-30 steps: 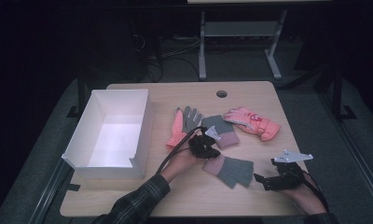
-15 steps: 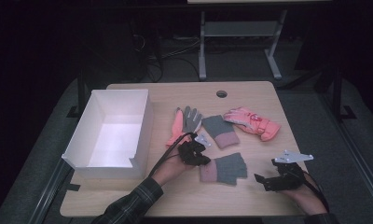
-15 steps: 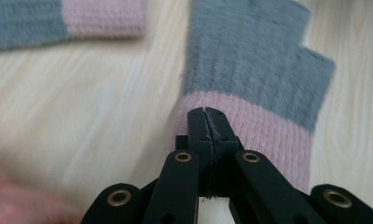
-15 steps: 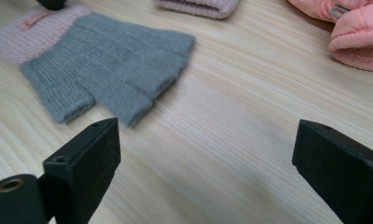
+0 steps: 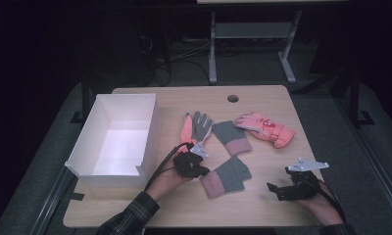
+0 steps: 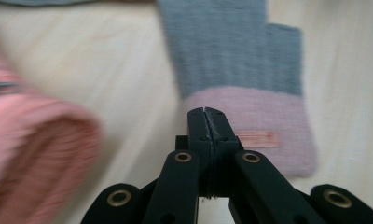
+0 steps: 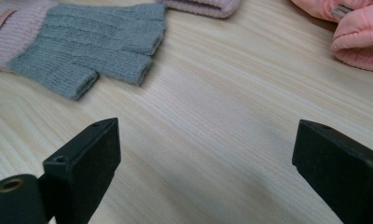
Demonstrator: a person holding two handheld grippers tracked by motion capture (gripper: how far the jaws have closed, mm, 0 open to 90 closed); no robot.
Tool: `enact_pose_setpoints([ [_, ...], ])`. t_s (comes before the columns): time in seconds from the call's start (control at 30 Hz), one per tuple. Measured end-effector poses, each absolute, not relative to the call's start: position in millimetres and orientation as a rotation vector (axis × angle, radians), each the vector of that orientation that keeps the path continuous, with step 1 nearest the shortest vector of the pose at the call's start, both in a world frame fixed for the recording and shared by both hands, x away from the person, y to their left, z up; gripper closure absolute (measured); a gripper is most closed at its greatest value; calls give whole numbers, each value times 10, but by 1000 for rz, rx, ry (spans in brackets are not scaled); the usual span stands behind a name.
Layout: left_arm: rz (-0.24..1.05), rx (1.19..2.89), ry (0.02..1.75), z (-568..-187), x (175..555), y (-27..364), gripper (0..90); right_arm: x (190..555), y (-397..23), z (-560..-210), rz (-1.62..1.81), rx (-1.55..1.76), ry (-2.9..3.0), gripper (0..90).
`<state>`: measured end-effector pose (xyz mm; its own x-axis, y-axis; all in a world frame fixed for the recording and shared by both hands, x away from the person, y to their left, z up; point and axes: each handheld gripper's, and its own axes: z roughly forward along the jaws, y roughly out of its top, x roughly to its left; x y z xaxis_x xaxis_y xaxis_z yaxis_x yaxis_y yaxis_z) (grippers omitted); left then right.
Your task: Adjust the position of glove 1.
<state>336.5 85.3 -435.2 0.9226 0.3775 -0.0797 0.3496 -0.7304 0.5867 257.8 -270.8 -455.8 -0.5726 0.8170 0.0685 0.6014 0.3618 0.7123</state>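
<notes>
Several gloves lie on the wooden table: a coral and grey work glove, a grey fingerless glove with a pink cuff, a pink padded mitten, and a second grey fingerless glove nearer me. My left gripper is shut, its tips pinched at the pink cuff of that nearer glove. The coral glove blurs past at the left of the left gripper view. My right gripper rests open at the front right, over bare wood, with the nearer glove beyond it.
An empty white box stands at the left of the table, close beside my left hand. A round cable hole sits near the far edge. The pink mitten lies ahead and right of my right gripper.
My left gripper has moved left and toward the near edge, and the nearer grey fingerless glove has slid and turned with it. The right gripper has kept still.
</notes>
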Motion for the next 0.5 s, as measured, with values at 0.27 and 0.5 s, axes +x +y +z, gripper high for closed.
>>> enact_pose_setpoints([
  [0.27, 22, 2484, 541, -4456, 3361, 849, 898, 2583, -2714, -4563, 1034, 1259, 2329, 74],
  [0.5, -39, 2492, 500, -4485, 3208, 797, 898, 2577, -2730, -4561, 1034, 1263, 2325, 75],
])
